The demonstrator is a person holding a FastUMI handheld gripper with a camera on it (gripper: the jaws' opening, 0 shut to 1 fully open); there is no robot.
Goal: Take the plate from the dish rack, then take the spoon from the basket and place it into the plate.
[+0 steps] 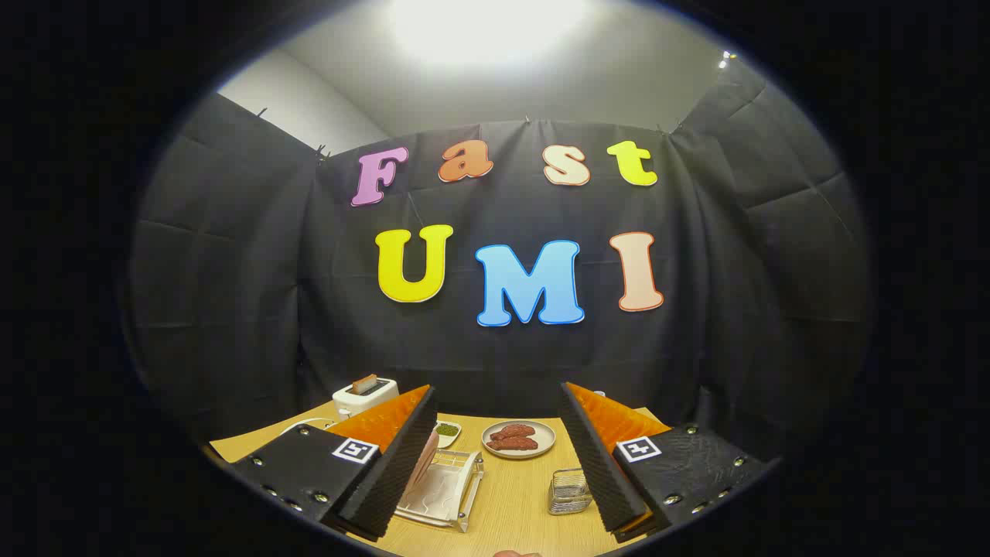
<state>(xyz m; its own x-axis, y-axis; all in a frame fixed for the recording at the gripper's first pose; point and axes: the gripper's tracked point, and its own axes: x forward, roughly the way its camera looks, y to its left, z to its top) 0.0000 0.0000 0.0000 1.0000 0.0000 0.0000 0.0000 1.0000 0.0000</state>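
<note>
My gripper (499, 422) is open and held high above the wooden table (514, 503), nothing between its fingers. Below and just inside the left finger (402, 464) stands a white dish rack (441, 491) with a pink plate (424, 460) upright in it, partly hidden by that finger. A small wire basket (568, 491) sits on the table just inside the right finger (592, 456). I cannot make out the spoon in it.
Beyond the fingers lies a round plate with reddish meat pieces (518, 439). A small dish of green stuff (446, 430) sits left of it. A white toaster with toast (365, 394) stands at the far left, near the wall.
</note>
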